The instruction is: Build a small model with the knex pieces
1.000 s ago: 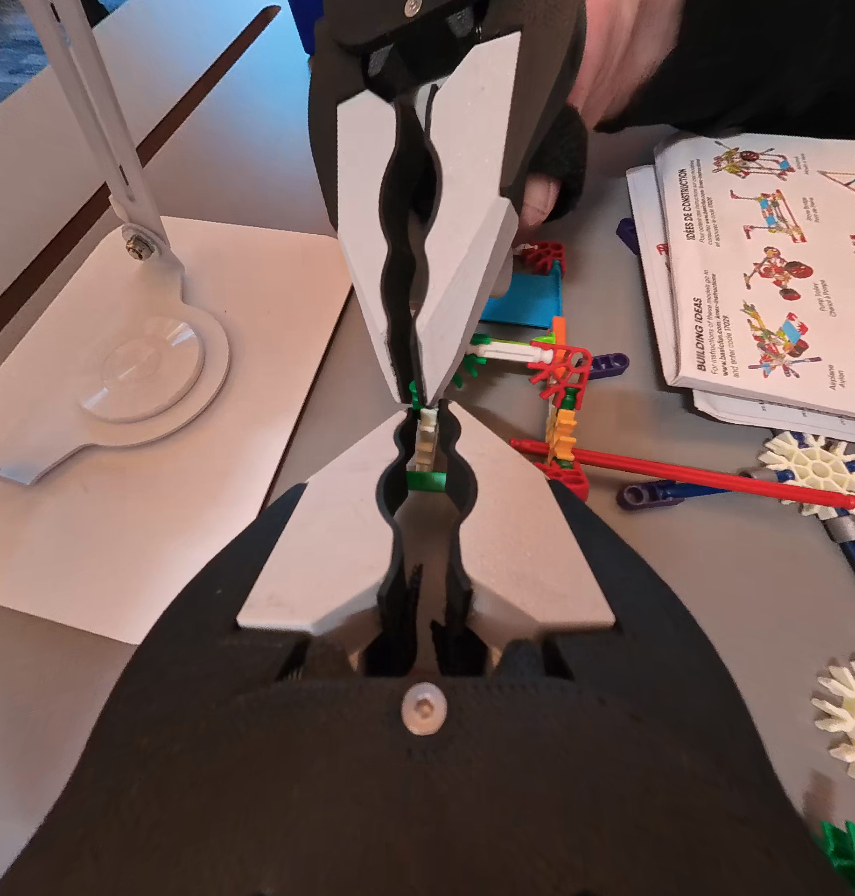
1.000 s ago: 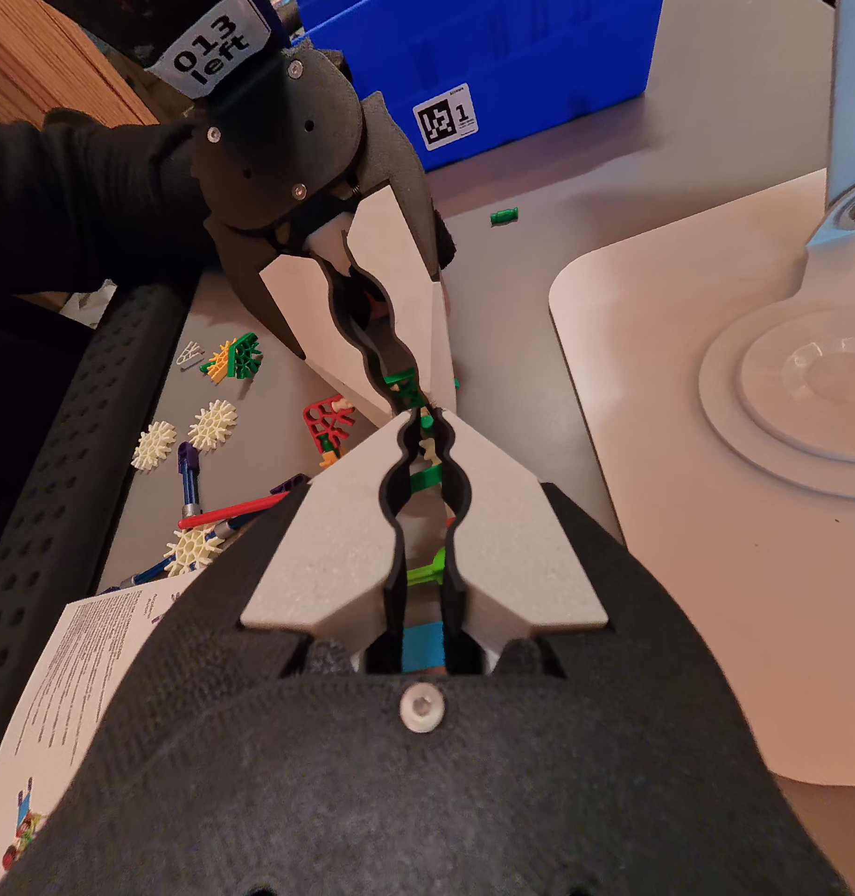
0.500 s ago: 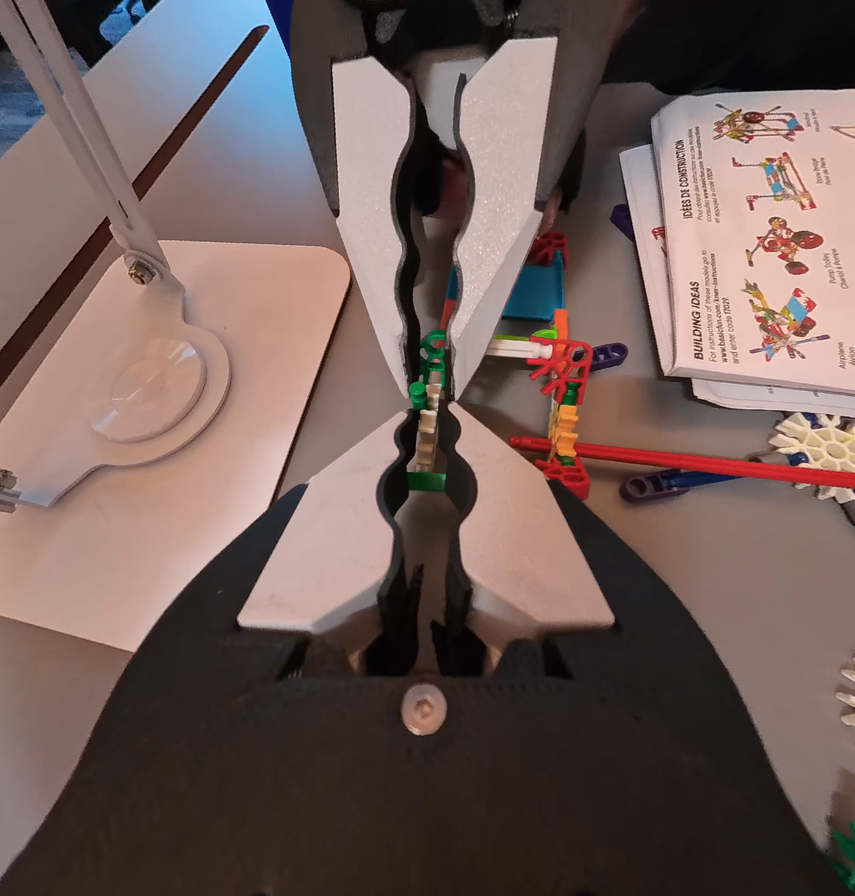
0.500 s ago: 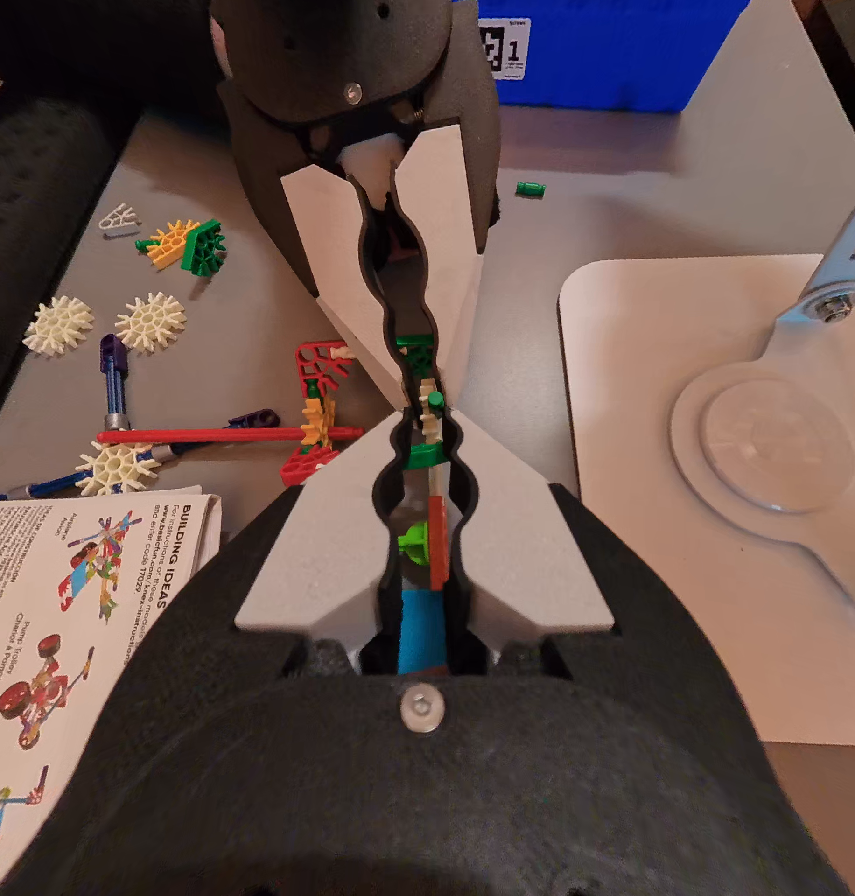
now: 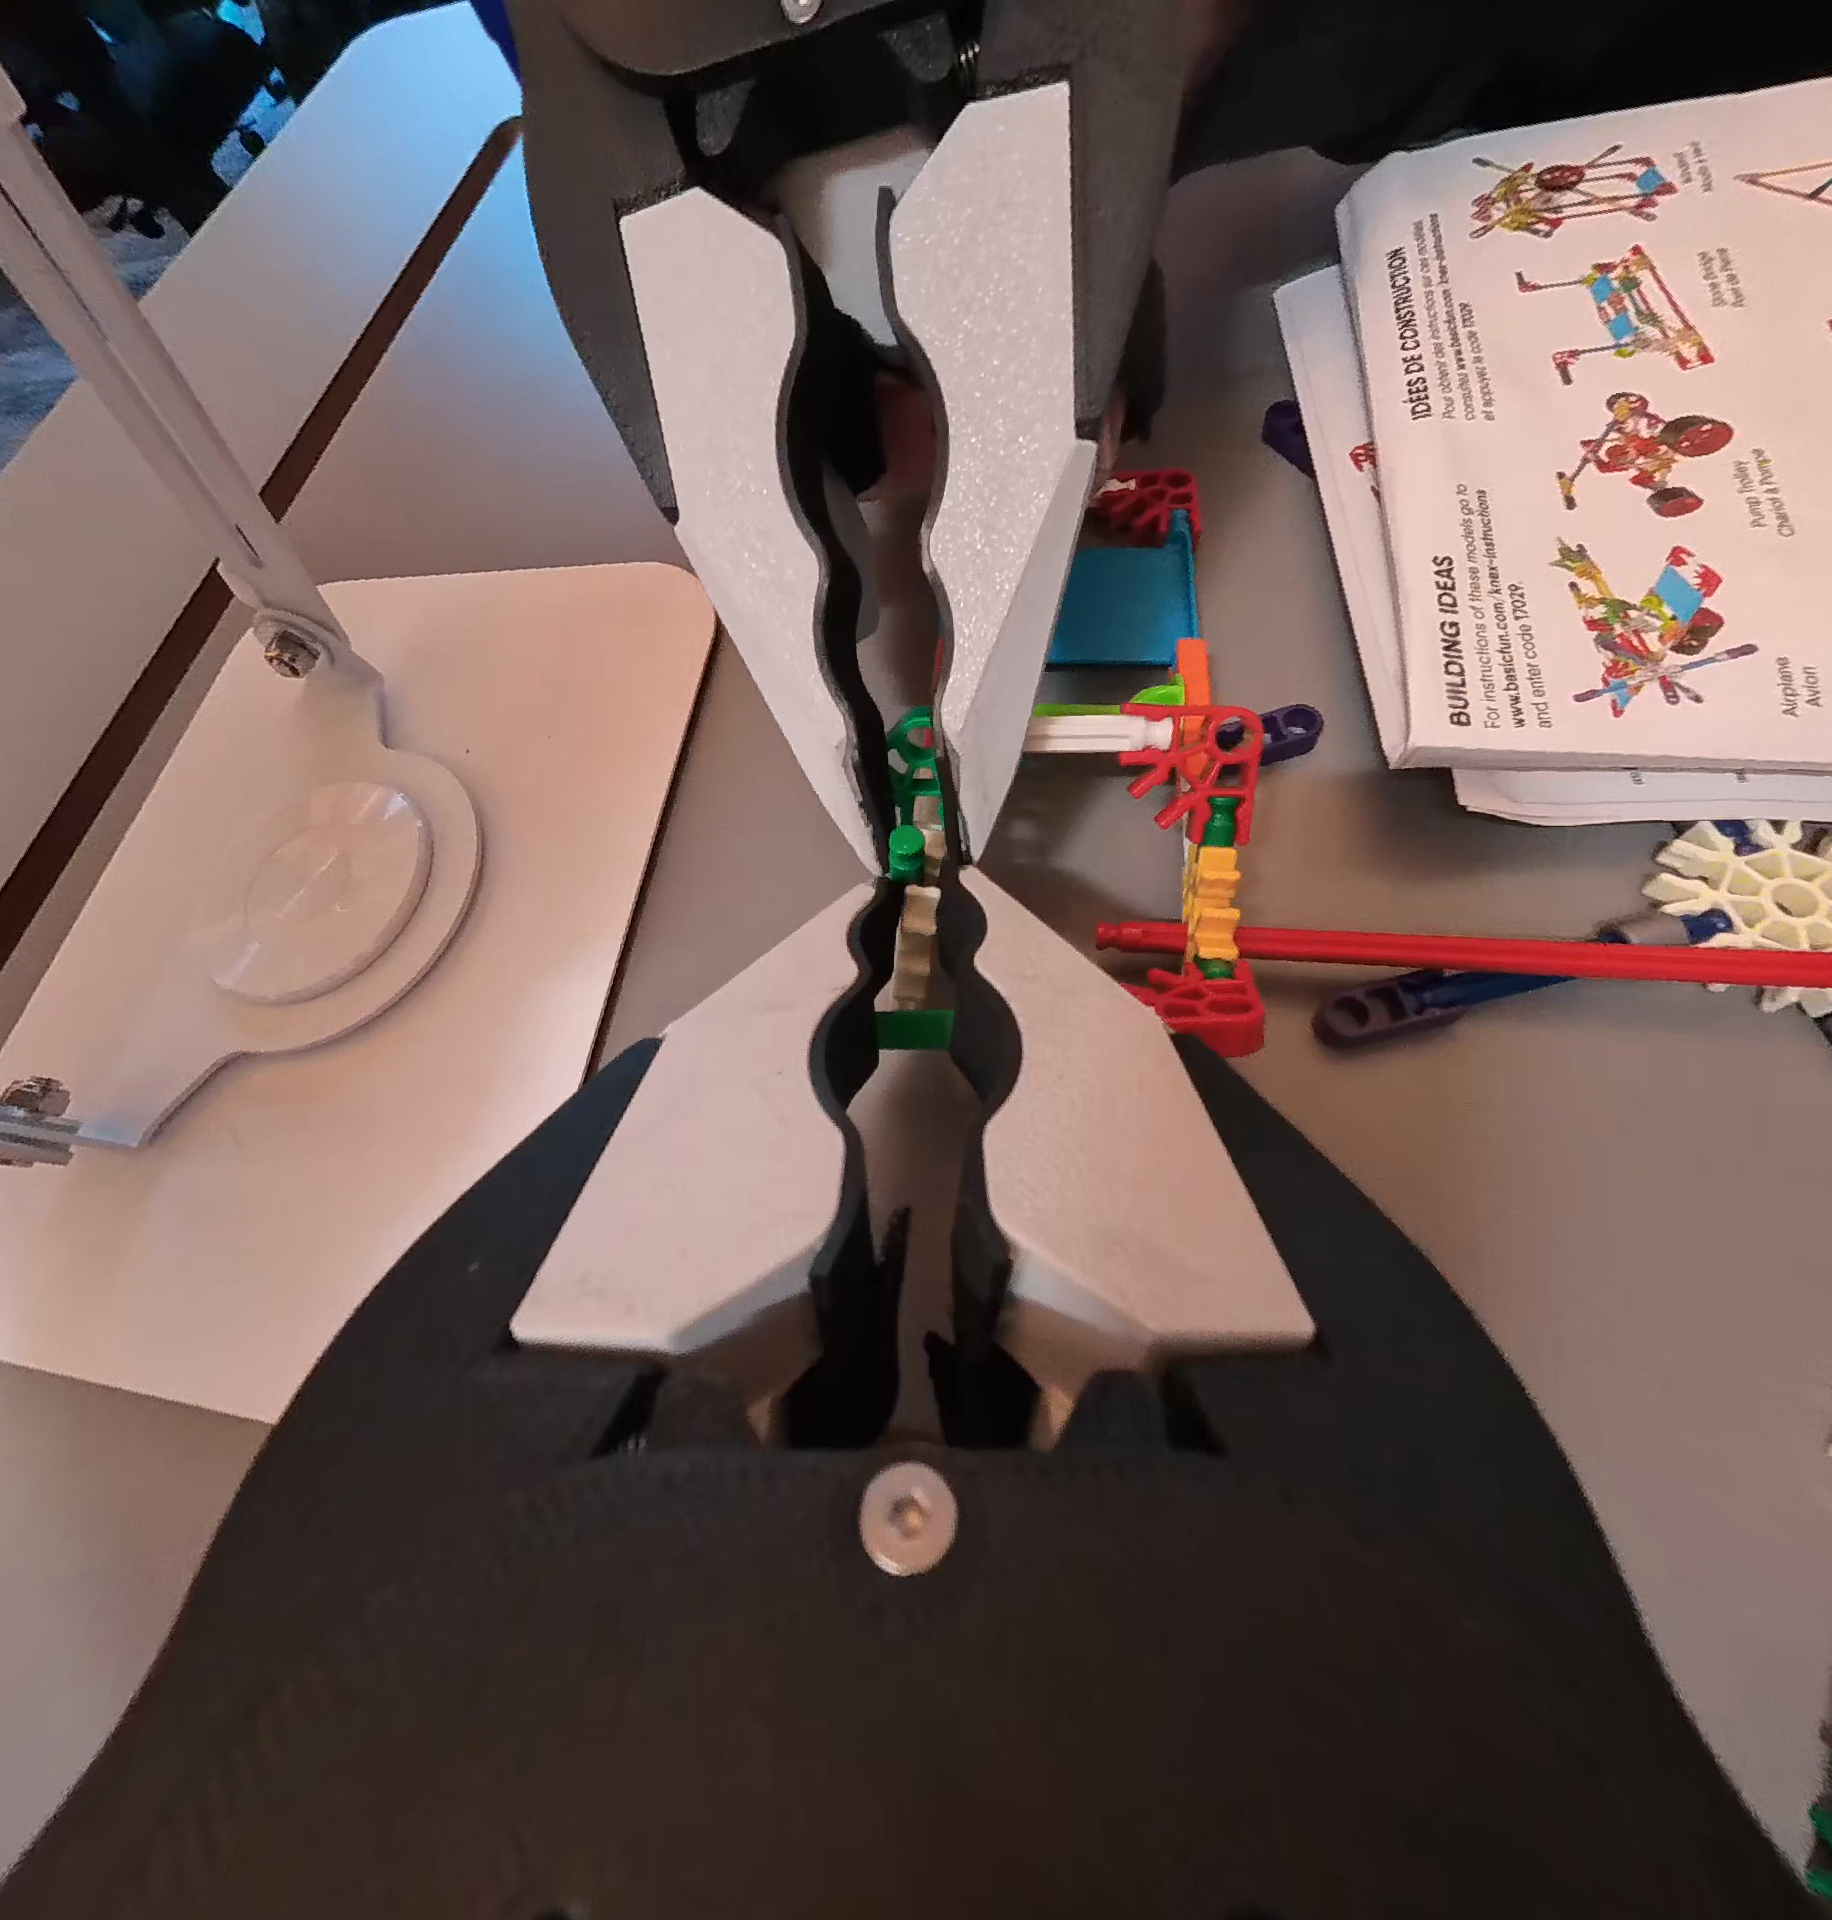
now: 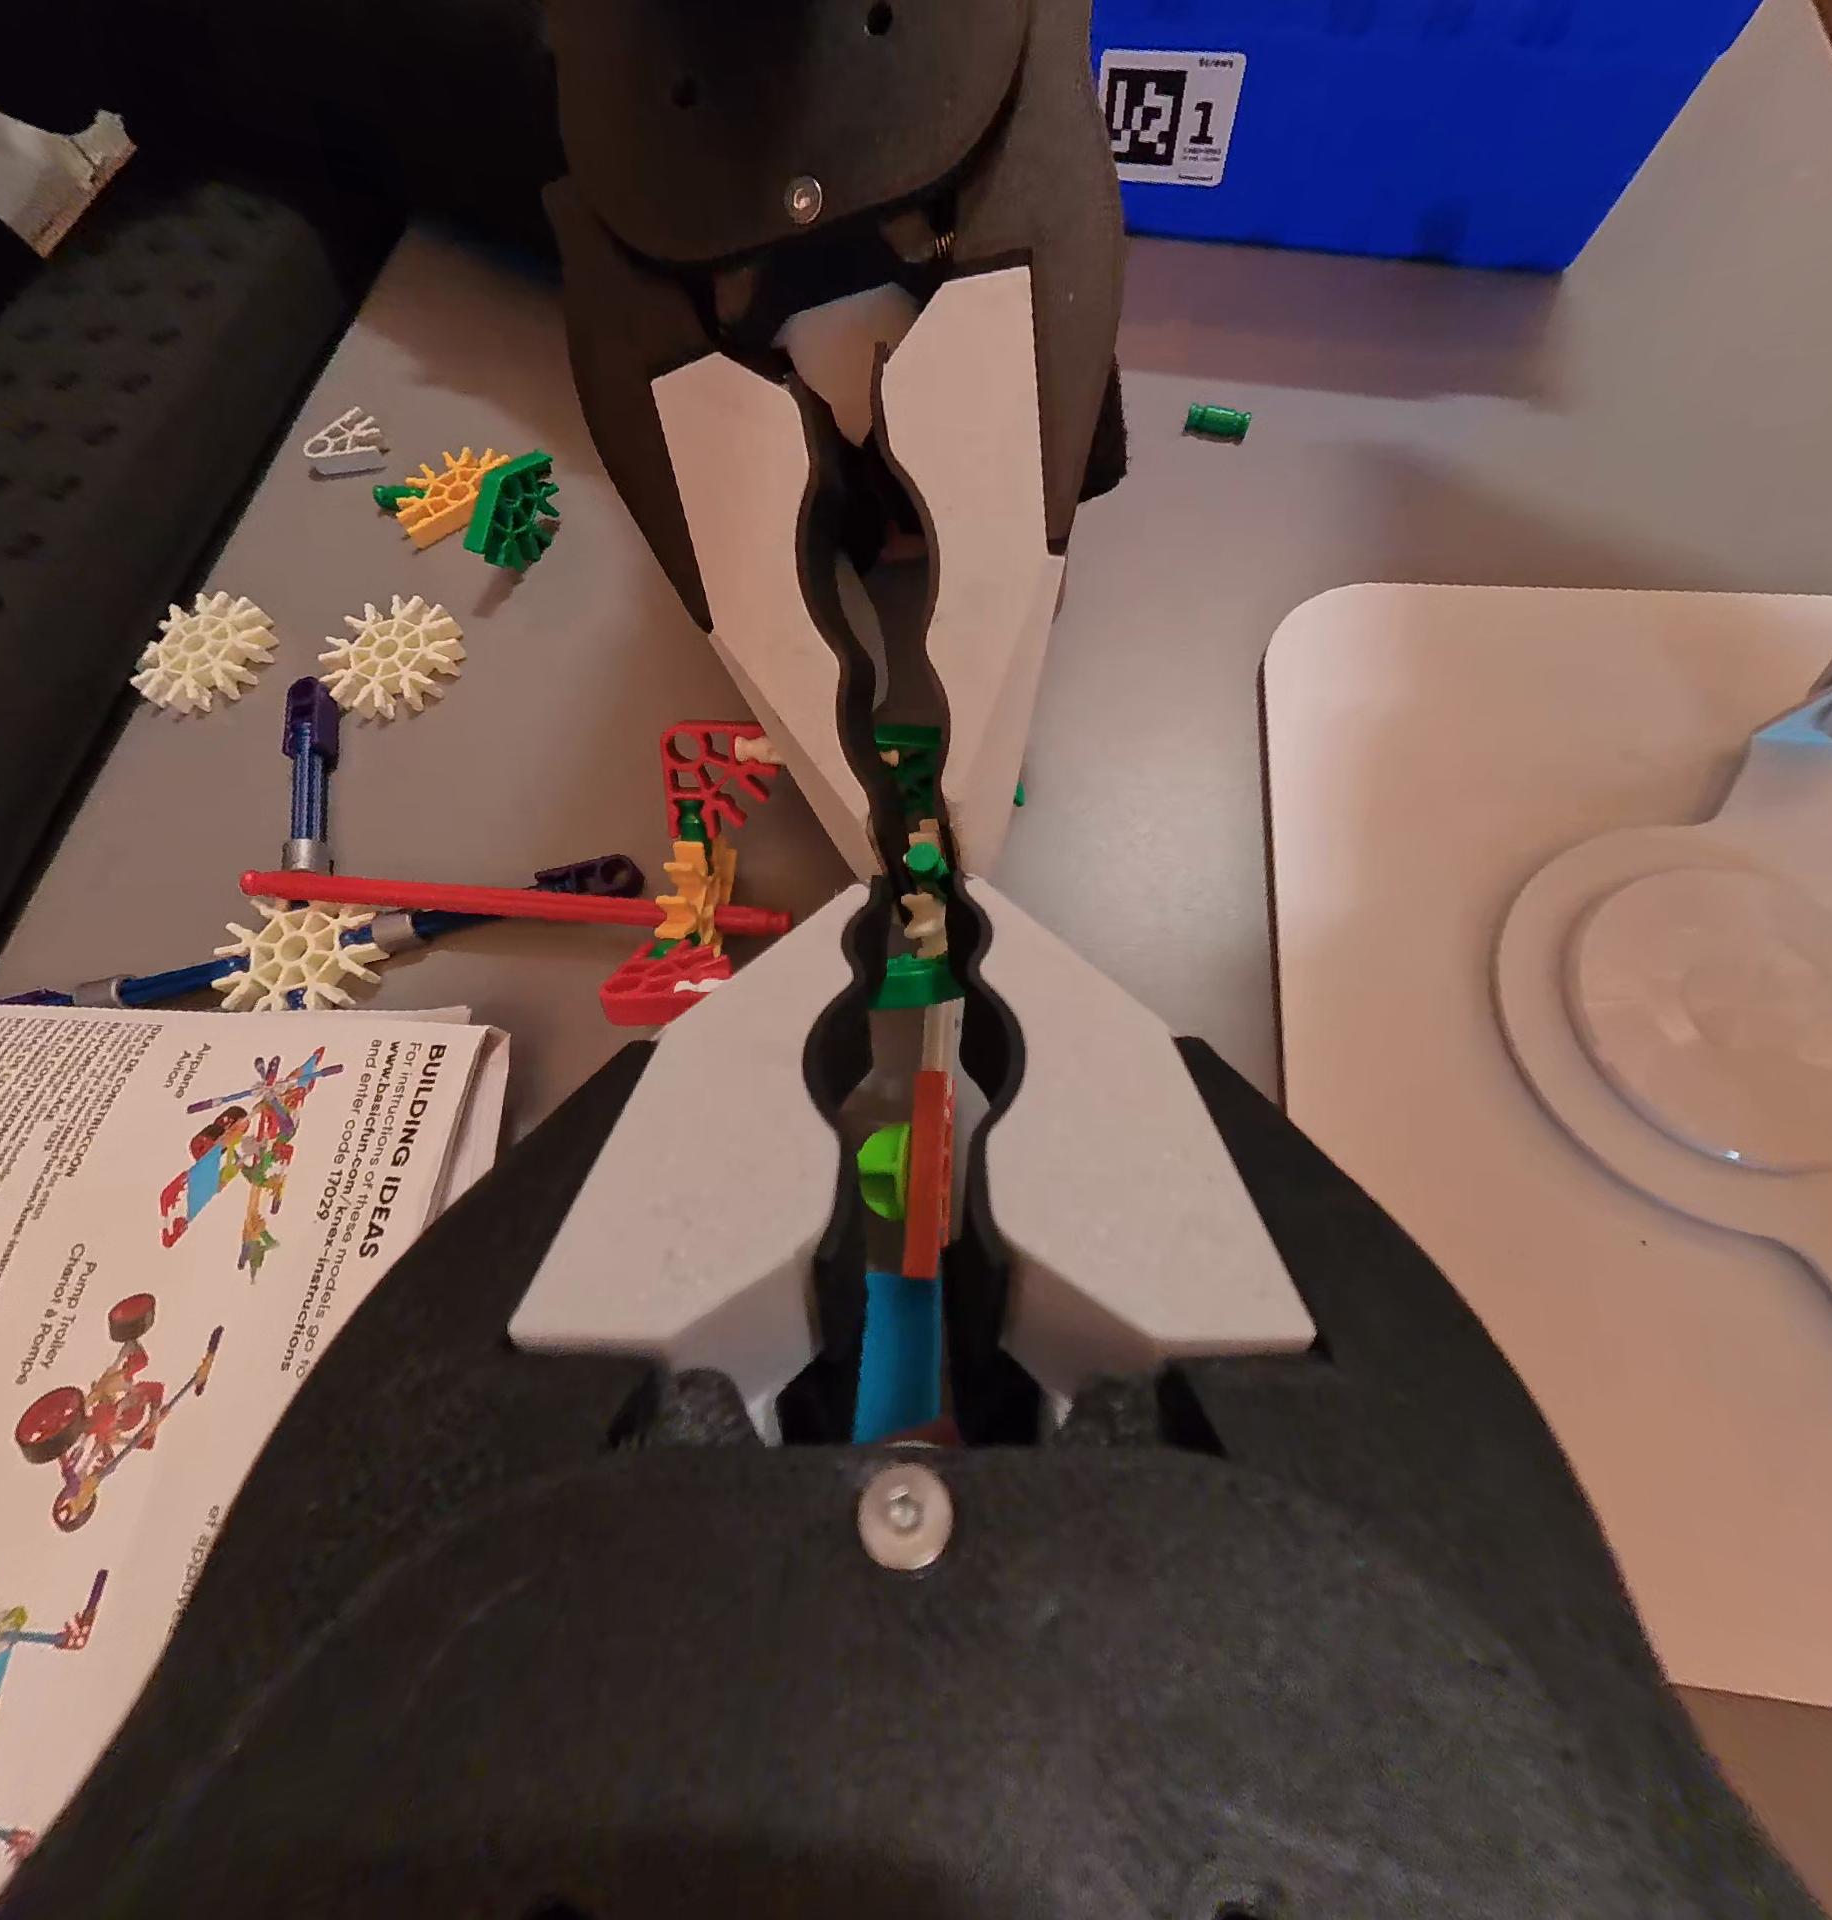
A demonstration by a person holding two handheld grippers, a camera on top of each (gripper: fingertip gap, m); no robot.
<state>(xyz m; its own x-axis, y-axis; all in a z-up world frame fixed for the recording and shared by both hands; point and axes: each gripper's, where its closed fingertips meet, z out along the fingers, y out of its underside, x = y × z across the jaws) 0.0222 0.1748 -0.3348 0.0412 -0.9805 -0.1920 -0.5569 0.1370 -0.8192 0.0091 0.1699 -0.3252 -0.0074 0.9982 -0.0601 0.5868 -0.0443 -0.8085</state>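
My left gripper (image 5: 917, 883) and my right gripper (image 6: 917, 883) meet tip to tip above the grey table. Both are shut on one small assembly of a cream connector (image 5: 917, 935) and green connectors (image 5: 910, 748). In the right wrist view the cream connector (image 6: 922, 914) sits at my fingertips and a green connector (image 6: 907, 769) sits in the left gripper's jaws. A built frame of red connectors (image 5: 1198, 758), yellow connectors (image 5: 1213, 894), a red rod (image 5: 1514, 951) and a blue panel (image 5: 1120, 613) lies on the table to the side, partly under the right gripper.
An instruction booklet (image 5: 1618, 468) lies beside the frame. Cream snowflake connectors (image 6: 392, 655) and a yellow-and-green piece (image 6: 476, 504) lie loose. A blue bin (image 6: 1411, 125) stands at the back, near a short green rod (image 6: 1218, 421). A white stand base (image 5: 320, 883) covers one side. My left and right fingertips are right by each other. The short green rod (image 6: 1218, 421) is about equally far from each gripper, around 20 cm.
The right gripper swung from a tilt to straight opposite the left one, tips in line. Both views shifted across the table. The small assembly stayed between the two grippers.
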